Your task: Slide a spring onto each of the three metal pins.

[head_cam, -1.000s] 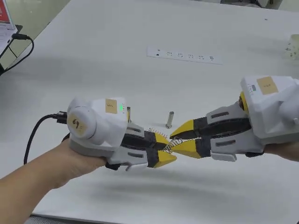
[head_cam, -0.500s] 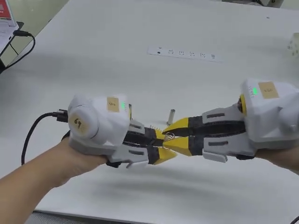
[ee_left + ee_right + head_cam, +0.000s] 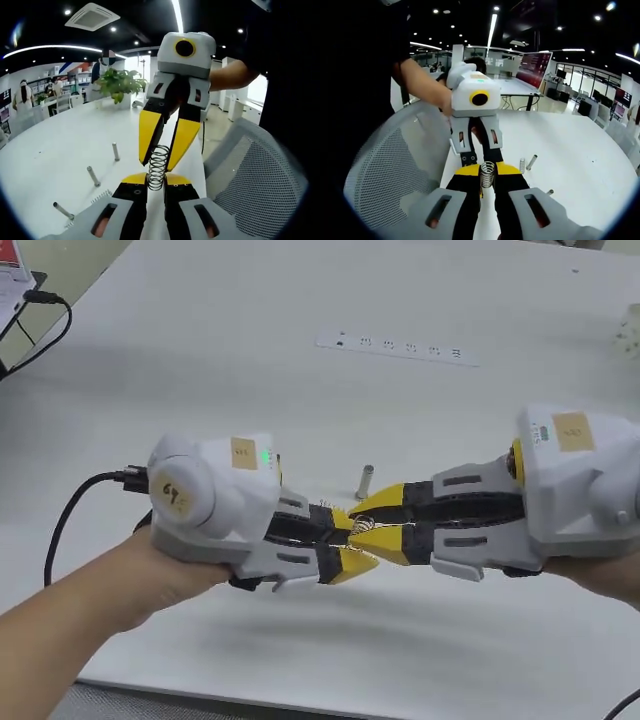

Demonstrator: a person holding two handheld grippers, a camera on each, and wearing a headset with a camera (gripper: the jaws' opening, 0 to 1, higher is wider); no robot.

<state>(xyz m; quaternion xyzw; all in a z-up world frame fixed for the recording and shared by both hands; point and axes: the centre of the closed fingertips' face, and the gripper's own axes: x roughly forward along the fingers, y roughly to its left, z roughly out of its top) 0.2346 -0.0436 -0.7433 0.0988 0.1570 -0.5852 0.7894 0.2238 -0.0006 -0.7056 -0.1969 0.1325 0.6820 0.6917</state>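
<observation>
Centre-left in the head view, your left hand-held gripper clamps one end of the spring. From the right, your right hand-held gripper pinches its other end. A metal pin stands just above them on the desk.

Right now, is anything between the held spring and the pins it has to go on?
Nothing visible on the table lies between the spring and the nearest metal pin behind it. But the left gripper and right gripper both pinch the spring, tip to tip, so neither end looks free to slide on.
</observation>
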